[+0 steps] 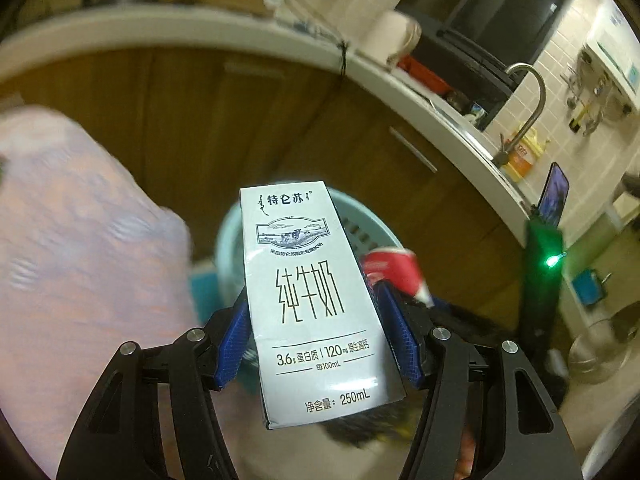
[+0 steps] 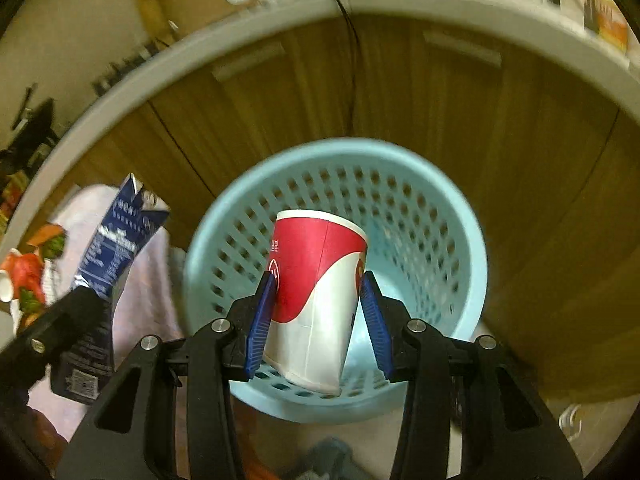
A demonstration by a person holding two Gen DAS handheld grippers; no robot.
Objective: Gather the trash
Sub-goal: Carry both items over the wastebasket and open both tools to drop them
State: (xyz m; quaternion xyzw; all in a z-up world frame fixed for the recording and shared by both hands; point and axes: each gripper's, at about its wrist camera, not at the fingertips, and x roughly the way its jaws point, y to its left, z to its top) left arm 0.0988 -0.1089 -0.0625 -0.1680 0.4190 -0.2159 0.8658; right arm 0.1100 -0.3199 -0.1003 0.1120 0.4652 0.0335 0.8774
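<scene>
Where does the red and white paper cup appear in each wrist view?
Left wrist view: red and white paper cup right of centre, partly behind the white milk carton.
Right wrist view: cup at centre, clamped in the right gripper.
Shared landmark: light blue perforated plastic basket.

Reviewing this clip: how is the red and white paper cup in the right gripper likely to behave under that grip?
The red and white paper cup is probably light and thin-walled, so it may dent under the right gripper. Its tapered sides could let it slip. Released above the light blue perforated plastic basket, it would likely tumble and roll.
</scene>
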